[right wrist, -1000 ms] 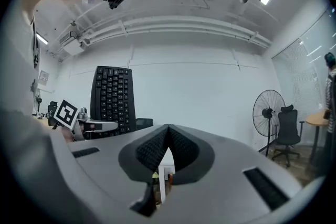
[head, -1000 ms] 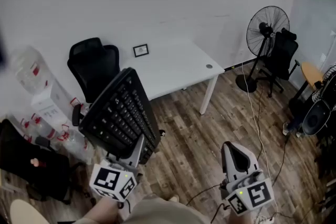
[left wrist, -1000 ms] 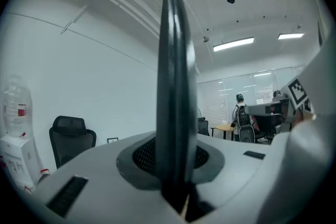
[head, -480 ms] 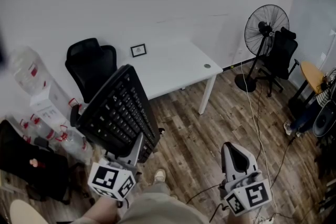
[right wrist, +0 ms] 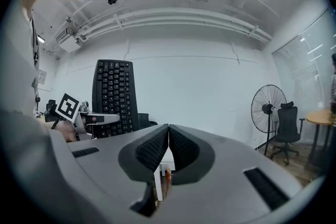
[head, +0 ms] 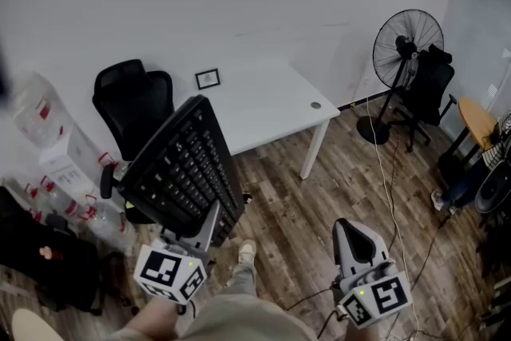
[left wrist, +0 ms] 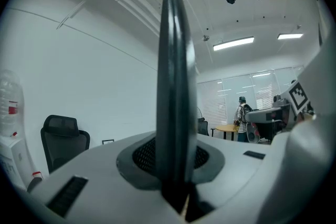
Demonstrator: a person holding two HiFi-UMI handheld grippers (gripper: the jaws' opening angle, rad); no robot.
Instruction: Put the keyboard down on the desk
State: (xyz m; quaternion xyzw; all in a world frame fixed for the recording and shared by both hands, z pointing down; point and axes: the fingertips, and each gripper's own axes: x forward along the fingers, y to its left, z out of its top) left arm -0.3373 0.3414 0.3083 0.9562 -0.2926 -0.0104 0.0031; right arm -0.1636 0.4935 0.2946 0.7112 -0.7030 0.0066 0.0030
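Note:
A black keyboard point(head: 185, 172) stands tilted up in the air at the left of the head view, keys facing me. My left gripper point(head: 196, 229) is shut on its near edge. In the left gripper view the keyboard point(left wrist: 173, 92) shows edge-on as a dark upright slab between the jaws of the left gripper point(left wrist: 176, 157). The white desk point(head: 263, 104) stands beyond it against the wall, apart from the keyboard. My right gripper point(head: 355, 239) hangs at the lower right, shut and empty. In the right gripper view the right gripper point(right wrist: 168, 150) has its pads touching, and the keyboard point(right wrist: 114, 97) shows at the left.
A black office chair point(head: 132, 104) stands left of the desk, and a small picture frame point(head: 207, 78) rests on the desktop. A standing fan point(head: 403, 52) and another chair point(head: 431, 84) are at the right. Cables point(head: 391, 172) run over the wooden floor. Bottles and boxes point(head: 56, 164) crowd the left.
The view has shifted slightly forward; a foot now shows on the floor below the keyboard. The keyboard stays gripped at the same tilt. The right gripper holds its place.

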